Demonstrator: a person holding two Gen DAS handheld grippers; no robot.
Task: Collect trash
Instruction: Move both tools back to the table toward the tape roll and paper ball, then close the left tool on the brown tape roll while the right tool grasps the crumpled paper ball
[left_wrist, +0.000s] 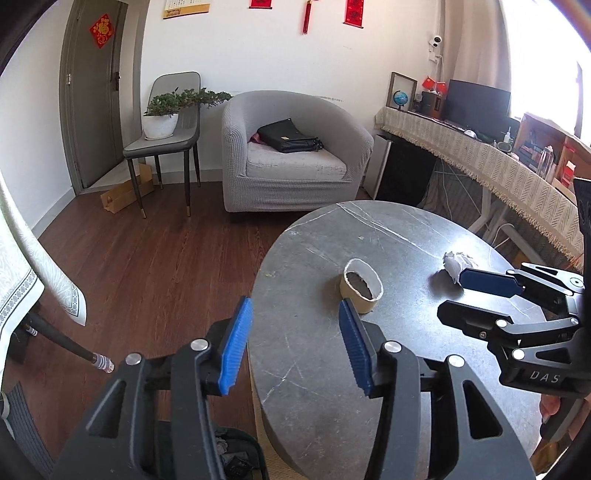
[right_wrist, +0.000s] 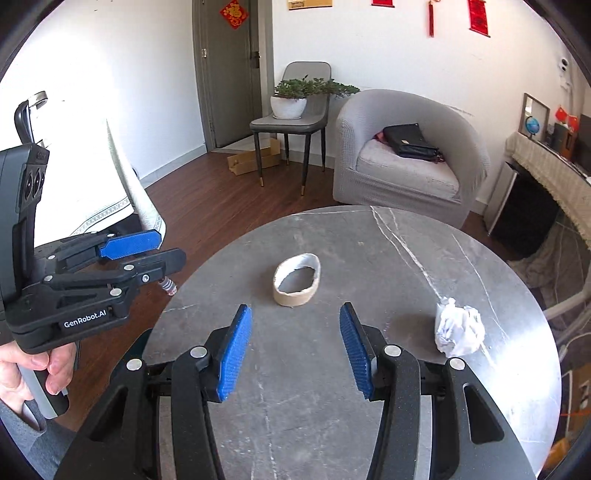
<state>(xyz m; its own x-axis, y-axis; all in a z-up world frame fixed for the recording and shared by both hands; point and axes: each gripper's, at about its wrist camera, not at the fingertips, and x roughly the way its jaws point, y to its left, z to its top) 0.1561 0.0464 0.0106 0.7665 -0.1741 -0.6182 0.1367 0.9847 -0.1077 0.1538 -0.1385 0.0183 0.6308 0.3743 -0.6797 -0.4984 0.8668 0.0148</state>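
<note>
A used tape roll core (left_wrist: 362, 285) (right_wrist: 296, 279) lies on the round grey marble table (left_wrist: 325, 369) (right_wrist: 295, 406). A crumpled white paper ball (left_wrist: 457, 264) (right_wrist: 459, 332) lies to its right. My left gripper (left_wrist: 295, 343) is open and empty over the table's left edge, just short of the roll; it also shows in the right wrist view (right_wrist: 162, 247). My right gripper (right_wrist: 295, 347) is open and empty above the table, in front of the roll. In the left wrist view it (left_wrist: 452, 295) reaches in from the right, close to the paper ball.
A dark bin with trash in it (left_wrist: 236, 458) sits on the wood floor under my left gripper. A grey armchair with a black bag (left_wrist: 291, 155) stands beyond the table. A chair with a potted plant (left_wrist: 166, 122), a cloth-covered desk (left_wrist: 498, 158) and another draped table (right_wrist: 110, 177) surround the area.
</note>
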